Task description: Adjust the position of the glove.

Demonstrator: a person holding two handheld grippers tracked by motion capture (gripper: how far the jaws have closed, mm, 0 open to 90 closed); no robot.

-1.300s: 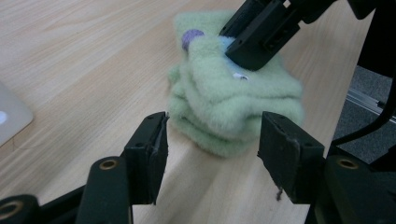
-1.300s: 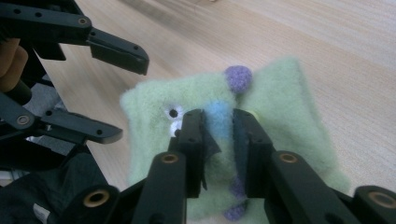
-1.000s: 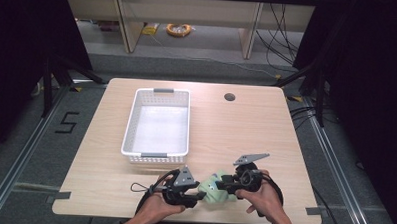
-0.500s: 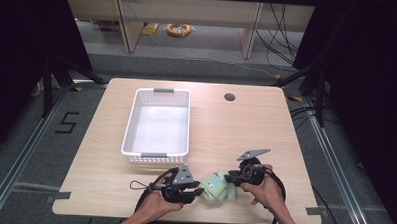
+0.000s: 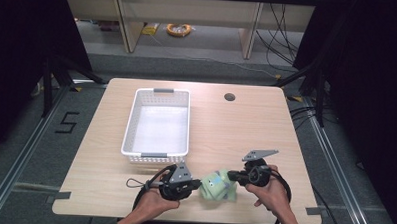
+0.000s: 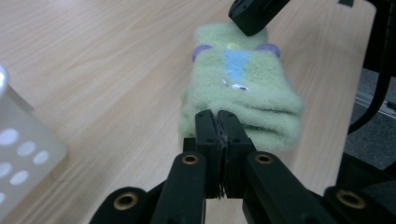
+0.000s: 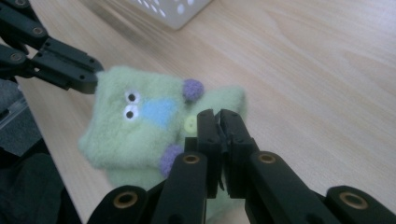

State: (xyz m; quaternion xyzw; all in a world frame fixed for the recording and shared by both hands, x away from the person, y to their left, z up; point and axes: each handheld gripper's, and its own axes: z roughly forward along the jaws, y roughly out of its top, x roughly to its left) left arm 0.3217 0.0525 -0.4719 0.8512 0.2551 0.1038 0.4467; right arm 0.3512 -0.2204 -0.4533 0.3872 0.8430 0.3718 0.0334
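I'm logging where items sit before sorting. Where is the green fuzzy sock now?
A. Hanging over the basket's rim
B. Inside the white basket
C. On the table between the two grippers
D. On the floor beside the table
C: the green fuzzy sock lies on the table between the left gripper and right gripper, outside the white basket.

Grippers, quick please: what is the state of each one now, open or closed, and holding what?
Left gripper: fingers closed on the near edge of the green fuzzy sock.
Right gripper: fingers closed on the same sock's opposite edge.
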